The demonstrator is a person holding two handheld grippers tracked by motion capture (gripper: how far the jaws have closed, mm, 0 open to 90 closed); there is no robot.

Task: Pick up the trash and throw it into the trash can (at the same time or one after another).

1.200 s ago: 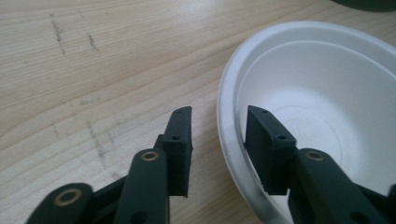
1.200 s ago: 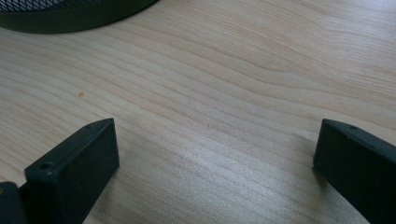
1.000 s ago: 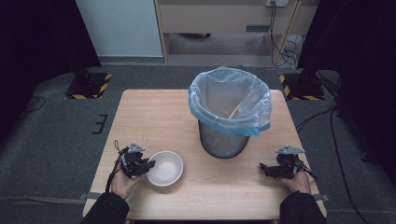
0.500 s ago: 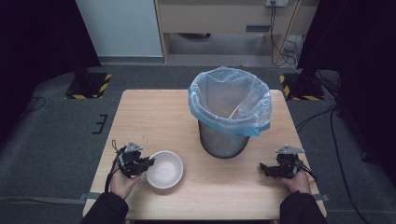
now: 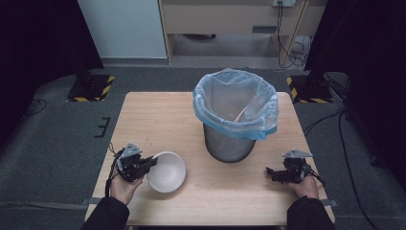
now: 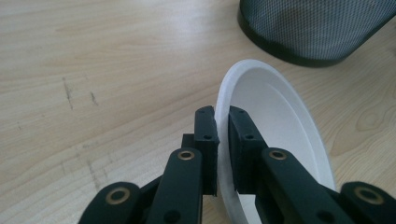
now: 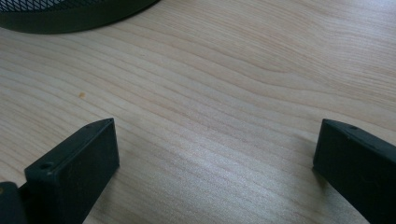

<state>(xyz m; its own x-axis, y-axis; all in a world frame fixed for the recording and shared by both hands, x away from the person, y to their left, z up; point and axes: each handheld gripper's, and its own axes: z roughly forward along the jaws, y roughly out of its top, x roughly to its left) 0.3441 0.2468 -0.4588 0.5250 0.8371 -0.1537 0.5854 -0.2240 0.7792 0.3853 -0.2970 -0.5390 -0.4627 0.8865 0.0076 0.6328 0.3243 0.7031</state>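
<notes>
Evidently, the left gripper (image 6: 223, 140) pinches the white bowl (image 5: 166, 171) by its rim, jaws closed either side, tilting it up, perhaps for the lined bin (image 5: 234, 115) ahead; the right gripper (image 7: 215, 163) rests wide open, empty.

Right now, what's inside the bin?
The bin holds a blue bag, and one thin stick leans against the bag's inner wall. The bag's front wall hides the bottom, so anything lying lower can't be seen.
</notes>
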